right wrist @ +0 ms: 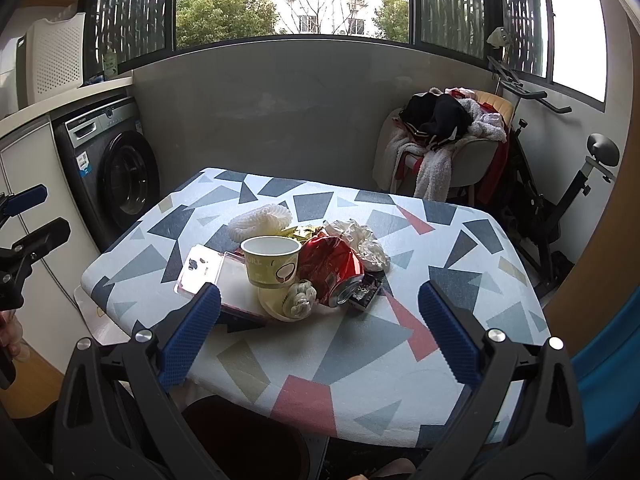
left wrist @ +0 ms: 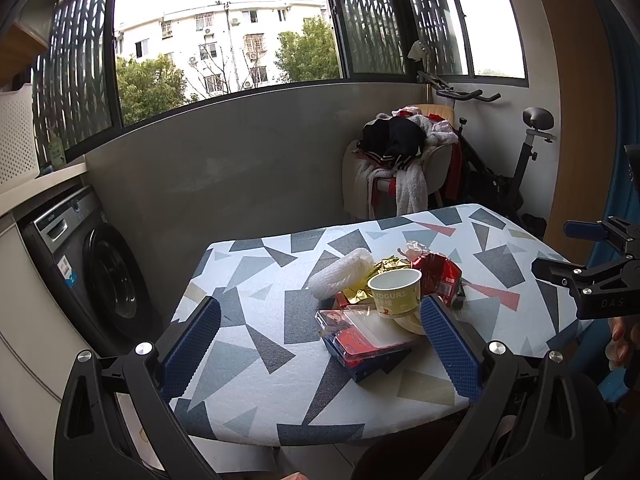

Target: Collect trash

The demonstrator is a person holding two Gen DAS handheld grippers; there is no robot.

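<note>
Trash pile heaped mid-surface: yogurt cup, crushed red can, wrappers. Left claw and right claw held wide, nothing gripped, aimed at pile for pickup.

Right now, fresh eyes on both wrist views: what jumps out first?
A heap of trash in the middle of the patterned table: an upright yogurt cup, a crushed red can on its right, white foam netting behind. Both the left gripper and right gripper hang short of it, jaws wide and empty. A dark bin sits under the table's near edge.
</note>
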